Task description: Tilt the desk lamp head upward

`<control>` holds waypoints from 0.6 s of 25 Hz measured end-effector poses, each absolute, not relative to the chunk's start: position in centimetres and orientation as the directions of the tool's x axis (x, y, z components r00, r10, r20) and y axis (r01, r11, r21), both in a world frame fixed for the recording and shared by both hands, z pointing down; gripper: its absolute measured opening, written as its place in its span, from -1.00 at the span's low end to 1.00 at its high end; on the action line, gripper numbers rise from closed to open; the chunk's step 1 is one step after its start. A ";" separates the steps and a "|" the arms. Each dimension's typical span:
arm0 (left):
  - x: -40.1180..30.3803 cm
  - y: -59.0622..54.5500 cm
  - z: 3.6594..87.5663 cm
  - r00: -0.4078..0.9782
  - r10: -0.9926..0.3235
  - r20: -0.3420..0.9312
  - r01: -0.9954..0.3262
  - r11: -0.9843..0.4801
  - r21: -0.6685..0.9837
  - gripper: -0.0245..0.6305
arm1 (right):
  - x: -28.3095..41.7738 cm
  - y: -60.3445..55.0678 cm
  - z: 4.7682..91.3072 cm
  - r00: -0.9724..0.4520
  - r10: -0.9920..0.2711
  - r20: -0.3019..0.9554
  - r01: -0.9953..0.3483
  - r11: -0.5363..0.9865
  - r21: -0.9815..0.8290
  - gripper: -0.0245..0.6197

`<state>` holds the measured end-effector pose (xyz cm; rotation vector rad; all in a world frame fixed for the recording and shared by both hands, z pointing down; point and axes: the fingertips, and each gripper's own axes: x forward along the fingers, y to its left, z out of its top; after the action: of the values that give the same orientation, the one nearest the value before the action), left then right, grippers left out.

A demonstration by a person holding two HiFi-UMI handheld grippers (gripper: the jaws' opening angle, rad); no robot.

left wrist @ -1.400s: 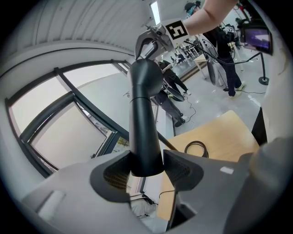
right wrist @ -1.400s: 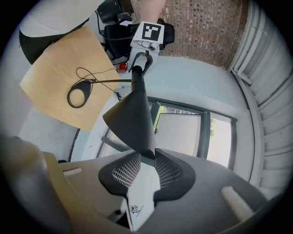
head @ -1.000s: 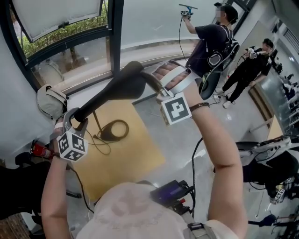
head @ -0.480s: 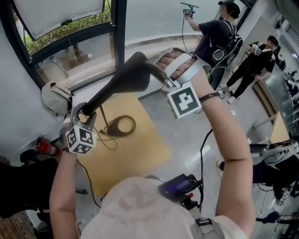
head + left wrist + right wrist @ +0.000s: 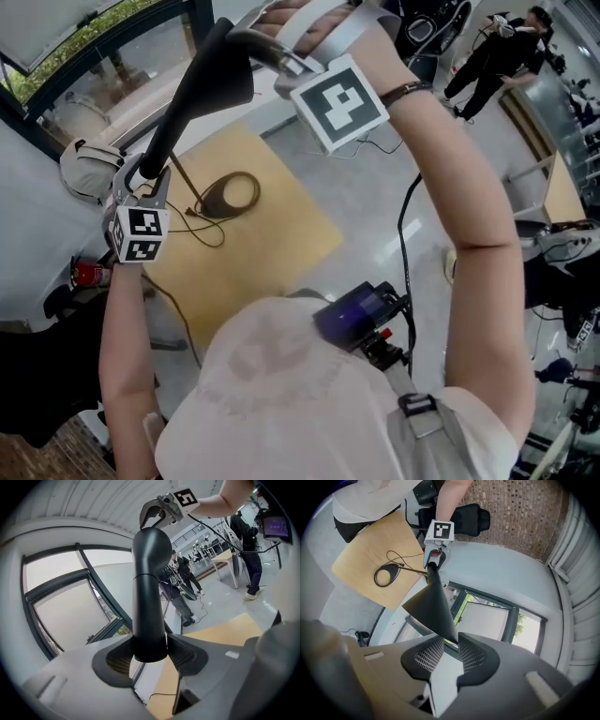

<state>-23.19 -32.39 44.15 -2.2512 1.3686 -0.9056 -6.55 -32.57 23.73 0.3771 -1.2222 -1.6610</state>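
A black desk lamp stands on a yellow table, its ring base joined by a thin stem to a thick black arm. My left gripper is shut on that arm's lower end; in the left gripper view the arm is pressed between the pads. The cone-shaped lamp head points steeply up. My right gripper grips the head's edge and its jaws are closing on it. The right gripper view looks down the lamp to the left gripper and the base.
A dark window frame runs behind the table. A white bag and a red object lie at the left. A thin cable trails over the tabletop. People stand at the far right.
Both grippers have gone up and the lamp head has swung from a low slant to a steep upward angle. Both grips have stayed on the lamp.
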 end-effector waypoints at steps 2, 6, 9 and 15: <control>-22.8 -32.5 44.3 0.337 -0.885 0.322 -0.672 -0.466 -0.575 -0.26 | -7.0 -32.3 23.2 -0.466 -0.840 0.278 0.519 -0.005 0.855 -0.59; -22.4 -32.8 44.3 0.348 -0.889 0.299 -0.692 -0.458 -0.558 -0.26 | -7.6 -31.9 22.3 -0.487 -0.836 0.252 0.503 -0.032 0.864 -0.60; -21.9 -33.0 44.4 0.350 -0.893 0.282 -0.710 -0.449 -0.542 -0.26 | -8.0 -31.8 21.9 -0.503 -0.832 0.235 0.487 -0.048 0.872 -0.60; -21.4 -33.1 45.0 0.353 -0.896 0.270 -0.736 -0.444 -0.510 -0.26 | -8.4 -31.4 21.7 -0.517 -0.822 0.240 0.482 -0.048 0.875 -0.60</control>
<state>-21.37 -33.07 44.96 -2.3199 1.4485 -0.7523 -8.41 -31.36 21.73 0.4078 -1.2582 -1.7320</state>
